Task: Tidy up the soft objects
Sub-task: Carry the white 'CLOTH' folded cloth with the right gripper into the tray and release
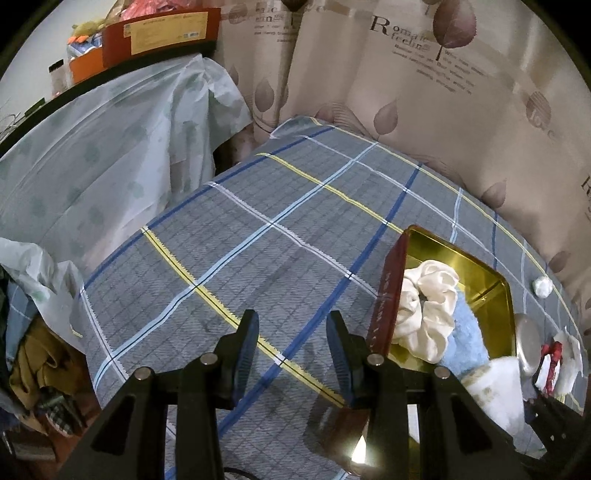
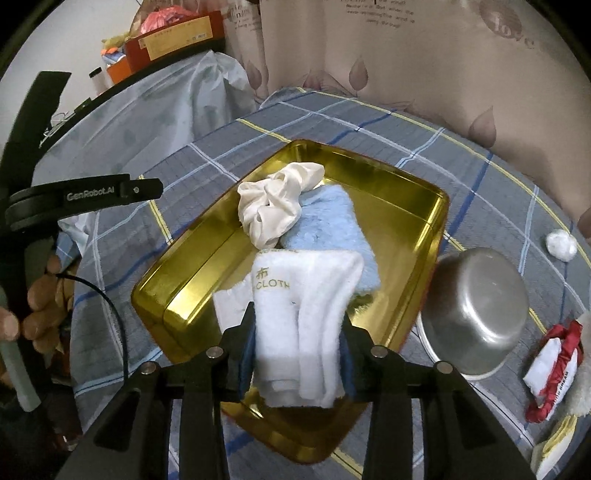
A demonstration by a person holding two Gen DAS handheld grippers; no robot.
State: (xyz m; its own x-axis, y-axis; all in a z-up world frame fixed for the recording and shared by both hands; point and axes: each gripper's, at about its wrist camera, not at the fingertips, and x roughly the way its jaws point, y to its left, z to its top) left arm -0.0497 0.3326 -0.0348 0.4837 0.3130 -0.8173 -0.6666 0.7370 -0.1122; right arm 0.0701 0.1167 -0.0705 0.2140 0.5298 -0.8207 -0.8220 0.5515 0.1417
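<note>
A gold tin box [image 2: 410,206] with a dark red outside sits on the plaid-covered table. In it lie a cream scrunchie [image 2: 275,206] and a light blue towel [image 2: 332,229]. My right gripper [image 2: 297,347] is shut on a folded white cloth [image 2: 310,295] marked "CLOTH", held over the near end of the box. My left gripper [image 1: 291,350] is open and empty, just left of the box [image 1: 480,273], over the tablecloth. The left wrist view also shows the scrunchie [image 1: 428,310], the blue towel [image 1: 465,343] and the white cloth [image 1: 495,391].
An upturned steel bowl [image 2: 476,314] stands right of the box. A cotton ball [image 2: 561,240] lies far right, a red-and-white pouch [image 2: 550,369] near right. A curtain hangs behind the table; a plastic-covered shelf with boxes [image 1: 155,33] stands at left.
</note>
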